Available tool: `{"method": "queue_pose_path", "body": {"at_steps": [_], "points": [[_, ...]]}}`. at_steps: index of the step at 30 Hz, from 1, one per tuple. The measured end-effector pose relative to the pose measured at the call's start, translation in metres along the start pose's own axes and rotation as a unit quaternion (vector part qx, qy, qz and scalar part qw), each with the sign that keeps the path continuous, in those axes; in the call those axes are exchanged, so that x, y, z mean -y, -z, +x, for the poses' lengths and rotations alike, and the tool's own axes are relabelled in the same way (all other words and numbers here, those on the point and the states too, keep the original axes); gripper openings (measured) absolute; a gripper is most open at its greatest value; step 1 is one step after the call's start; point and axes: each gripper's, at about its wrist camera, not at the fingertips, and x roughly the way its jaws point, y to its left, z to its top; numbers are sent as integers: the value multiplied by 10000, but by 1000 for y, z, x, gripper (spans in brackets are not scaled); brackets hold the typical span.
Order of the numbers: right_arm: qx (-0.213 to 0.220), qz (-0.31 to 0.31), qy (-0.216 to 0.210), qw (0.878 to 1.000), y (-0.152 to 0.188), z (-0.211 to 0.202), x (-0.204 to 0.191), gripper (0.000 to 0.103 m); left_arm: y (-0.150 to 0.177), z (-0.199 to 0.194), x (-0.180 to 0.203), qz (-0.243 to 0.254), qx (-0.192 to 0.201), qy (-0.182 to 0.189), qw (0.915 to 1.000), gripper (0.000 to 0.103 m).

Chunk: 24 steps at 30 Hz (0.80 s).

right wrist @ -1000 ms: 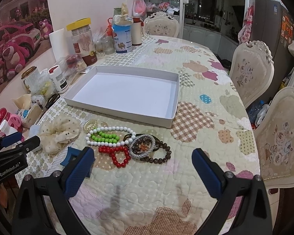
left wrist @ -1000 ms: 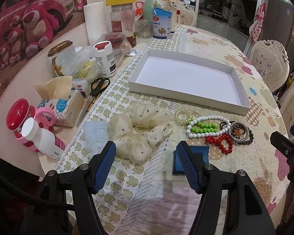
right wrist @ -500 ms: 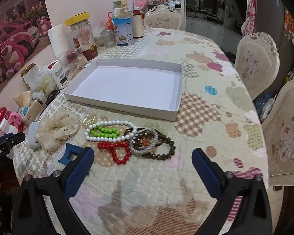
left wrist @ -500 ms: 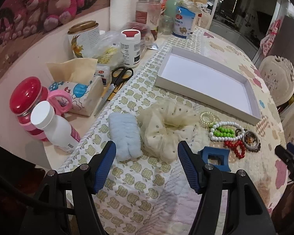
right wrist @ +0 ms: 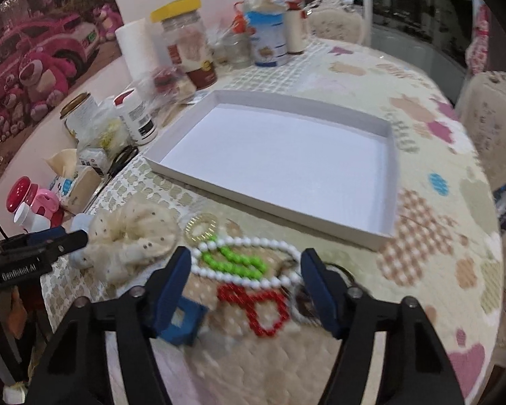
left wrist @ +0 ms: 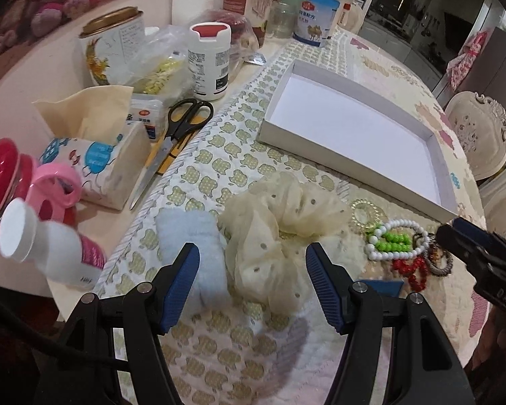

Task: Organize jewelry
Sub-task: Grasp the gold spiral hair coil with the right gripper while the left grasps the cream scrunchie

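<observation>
On the quilted tablecloth [right wrist: 431, 236], just in front of the white tray [right wrist: 389, 155], lies a heap of jewelry. Nearest the tray's front wall is a clear coiled hair tie [right wrist: 201, 227]; just beyond that, away from the tray, a white bead bracelet [right wrist: 286, 248] loops around a green bead bracelet [right wrist: 234, 260], and a red bead bracelet [right wrist: 266, 307] touches the white one on the side farthest from the tray. Dark bracelets [left wrist: 438, 263] sit at the right end of the heap, partly hidden. A blue hair claw [right wrist: 182, 320] lies farther from the tray than the beads, to their left. A cream scrunchie [left wrist: 276, 222] sits off the tray's front-left corner, with a pale blue scrunchie [left wrist: 192, 236] touching it on the far side from the tray. The tray's white floor is bare.

The right gripper [right wrist: 246, 283] hangs low over the beads; its jaws have just been closing and now stand partly apart with the white, green and red bracelets between them, the pads not pressing on any of them. The left gripper [left wrist: 251, 283] hovers over the two scrunchies, jaws apart and holding nothing. Scissors [left wrist: 182, 125], a tissue box [left wrist: 94, 162], and a white bottle [left wrist: 209, 64] crowd the table left of the tray.
</observation>
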Motion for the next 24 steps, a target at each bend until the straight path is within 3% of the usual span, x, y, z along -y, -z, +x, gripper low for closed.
{"method": "queue_pose_path", "body": {"at_steps": [8, 10, 11, 13, 14, 19, 24], "points": [[-541, -183, -248, 9981, -26, 64, -21, 52, -12, 32, -1, 79, -265, 55, 9996, 66], [-709, -227, -280, 9968, -28, 81, -25, 43, -12, 36, -1, 123, -285, 87, 9995, 65], [-769, -268, -276, 9963, -29, 88, -27, 39, -12, 38, 0, 162, -284, 115, 9994, 61], [-881, -384, -216, 9951, -28, 101, -31, 17, -12, 41, 2, 298, -312, 49, 9991, 42], [-897, -417, -175, 9949, -27, 106, -33, 13, -12, 44, 3, 364, -355, 10, 9987, 29], [-790, -395, -280, 9957, -27, 109, -34, 10, -10, 50, -3, 268, -493, 167, 9983, 18], [-456, -181, -398, 9980, -33, 81, -26, 10, -16, 36, -8, 105, -431, 353, 9984, 14]]}}
